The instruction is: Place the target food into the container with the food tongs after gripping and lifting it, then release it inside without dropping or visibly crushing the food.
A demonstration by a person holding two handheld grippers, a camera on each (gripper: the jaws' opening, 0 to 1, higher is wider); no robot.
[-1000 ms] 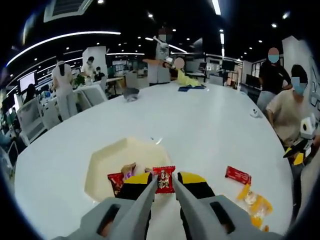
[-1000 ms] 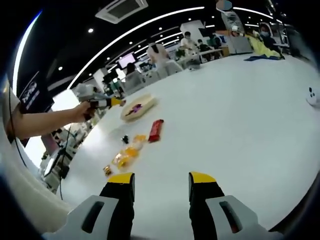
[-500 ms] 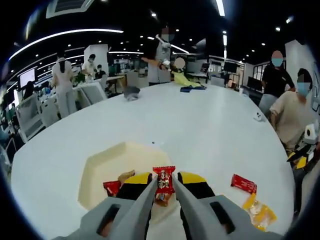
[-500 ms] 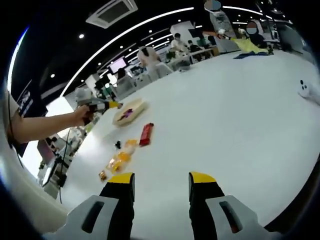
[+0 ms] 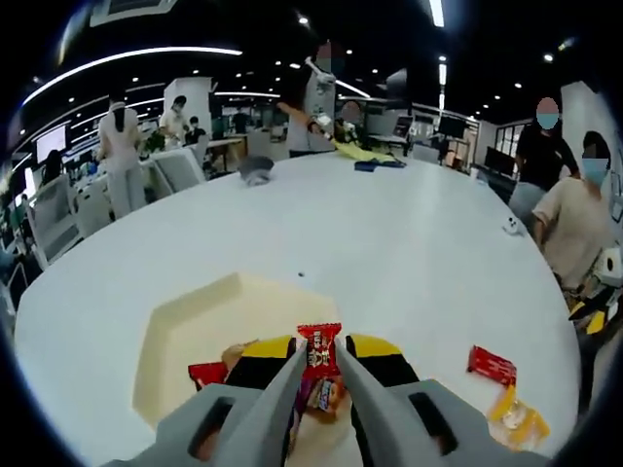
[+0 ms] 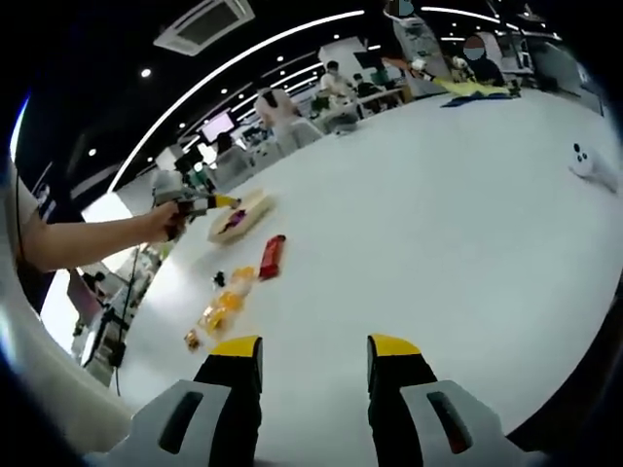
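My left gripper (image 5: 319, 352) is shut on a red snack packet (image 5: 319, 349) and holds it above the cream tray (image 5: 195, 321), which has several wrapped snacks lying in it. Another red packet (image 5: 492, 365) and a yellow packet (image 5: 521, 420) lie on the white table to the right. In the right gripper view my right gripper (image 6: 317, 352) stands open over bare table with nothing between its jaws. Far to the left there, a hand holds the left gripper (image 6: 195, 202) over the tray (image 6: 243, 209), with the red packet (image 6: 272, 255) and yellow packets (image 6: 224, 306) nearer.
The large white table (image 5: 389, 233) stretches ahead. People sit at its right edge (image 5: 574, 219) and stand at the far end (image 5: 316, 107). A small white object (image 6: 584, 161) lies on the table at the right. Office chairs and desks stand beyond the table's left edge.
The left gripper has moved forward and a little higher with the red packet, so the tray sits more under it. The right gripper's view has swung slightly; its jaws stay open.
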